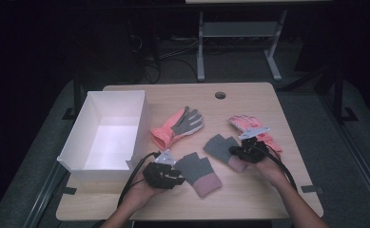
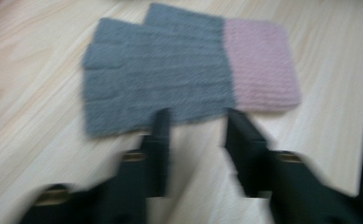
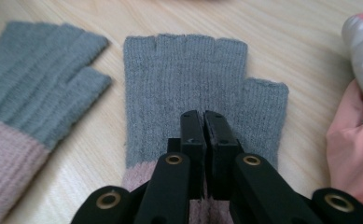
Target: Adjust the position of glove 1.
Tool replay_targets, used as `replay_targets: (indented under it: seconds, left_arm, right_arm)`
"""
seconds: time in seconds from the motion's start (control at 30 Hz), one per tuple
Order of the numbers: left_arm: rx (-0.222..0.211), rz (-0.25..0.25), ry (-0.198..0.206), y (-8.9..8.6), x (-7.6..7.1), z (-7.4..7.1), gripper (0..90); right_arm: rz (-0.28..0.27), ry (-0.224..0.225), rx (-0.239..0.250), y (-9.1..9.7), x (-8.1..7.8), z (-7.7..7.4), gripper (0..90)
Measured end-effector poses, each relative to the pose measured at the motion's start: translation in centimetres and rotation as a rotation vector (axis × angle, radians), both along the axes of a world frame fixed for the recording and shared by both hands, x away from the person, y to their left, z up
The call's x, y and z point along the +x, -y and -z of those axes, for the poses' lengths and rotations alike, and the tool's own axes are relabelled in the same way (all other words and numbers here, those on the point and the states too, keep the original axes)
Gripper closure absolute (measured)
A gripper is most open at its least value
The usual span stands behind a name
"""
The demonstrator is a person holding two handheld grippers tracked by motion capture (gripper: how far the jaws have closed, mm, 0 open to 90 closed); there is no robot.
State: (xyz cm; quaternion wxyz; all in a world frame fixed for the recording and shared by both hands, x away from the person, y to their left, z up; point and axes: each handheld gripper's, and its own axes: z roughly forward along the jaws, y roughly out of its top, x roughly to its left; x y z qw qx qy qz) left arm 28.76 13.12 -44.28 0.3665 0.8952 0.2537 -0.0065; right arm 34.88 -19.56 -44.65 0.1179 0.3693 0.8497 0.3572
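Two grey fingerless gloves with pink cuffs lie flat on the table [image 1: 249,192], and each hand has a claw on one of them; the left claw [image 1: 178,176] sits at the near-left of the high view, its tips at the edge of the left grey glove [image 1: 198,172], which lies just right of the white box [image 1: 107,137]; in the left gripper view that glove [image 2: 170,79] lies spread flat with its pink cuff to the right, and the left claw [image 2: 195,122] stands at a narrow gap, both tips meeting the glove's near edge, though the blur hides whether the pads pinch any wool; over on the right, the right claw [image 1: 233,151] rests on the right grey glove [image 1: 220,148], just beside the other one but apart from it; the right gripper view gives it clean: the right claw [image 3: 203,122] is closed, the two tips pressed together on the knit of the glove [image 3: 188,84] just above its cuff; a coral and grey padded glove [image 1: 177,126] lies toward the middle of the table, and a second coral glove [image 1: 251,127] lies close behind the right claw
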Motion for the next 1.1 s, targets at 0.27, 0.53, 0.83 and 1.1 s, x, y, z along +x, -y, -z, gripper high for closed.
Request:
replay_targets:
  seconds: [0.27, 0.53, 0.83, 1.1]
  left_arm:
    - [0.051, 0.101, -0.04, 3.3, -0.8, 1.1, 89.5]
    - [0.057, 0.141, -0.023, 6.0, -0.3, 1.3, 89.5]
    - [0.027, 0.099, -0.004, 5.3, -0.1, 0.5, 80.2]
    - [0.048, -0.027, 0.044, 1.4, 0.1, 0.0, 44.1]
  right_arm:
    - [0.008, 0.026, 0.037, 0.5, -0.4, -1.1, 87.6]
    - [0.005, 0.027, 0.048, 0.3, -0.6, -1.4, 87.6]
    - [-0.004, 0.03, 0.07, 0.2, -1.2, -2.2, 87.6]
    - [-0.039, 0.016, 0.096, -1.5, -2.7, -2.8, 87.6]
